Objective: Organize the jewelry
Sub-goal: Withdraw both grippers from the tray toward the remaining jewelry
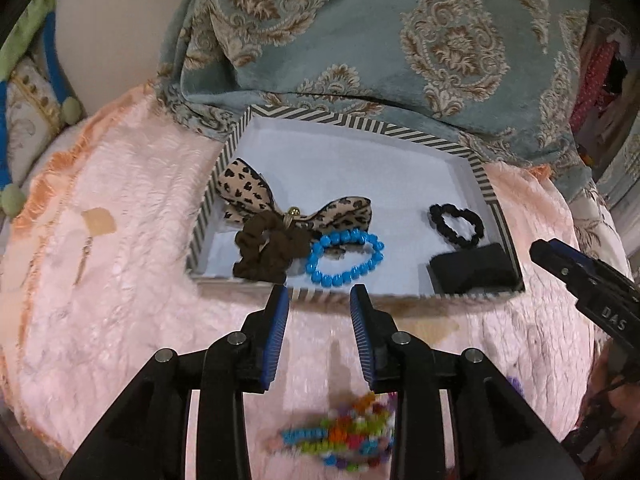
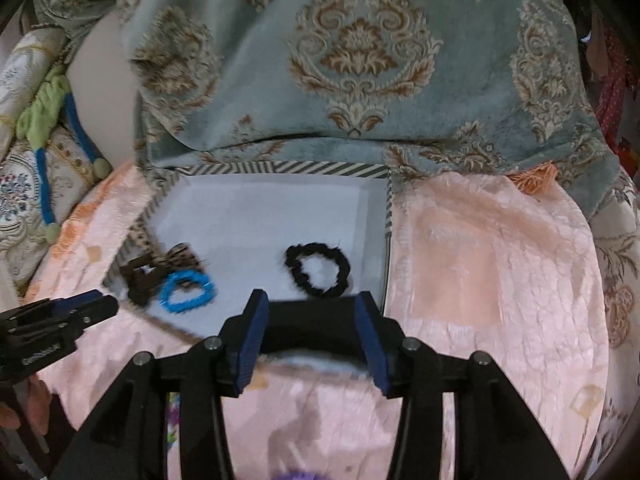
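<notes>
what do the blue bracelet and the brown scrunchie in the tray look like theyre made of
Blue bracelet: likely plastic beads, glossy, with small highlights on each rounded bead.
Brown scrunchie: soft fabric, matte, gathered into ruffled folds; the exact weave can't be told.

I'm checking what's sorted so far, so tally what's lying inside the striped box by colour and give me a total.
Black: 2, a black scrunchie and a black pouch
Blue: 1, a blue bead bracelet
Brown: 1, a brown scrunchie
Leopard print: 1, a leopard-print bow
Total: 5 in the striped box
</notes>
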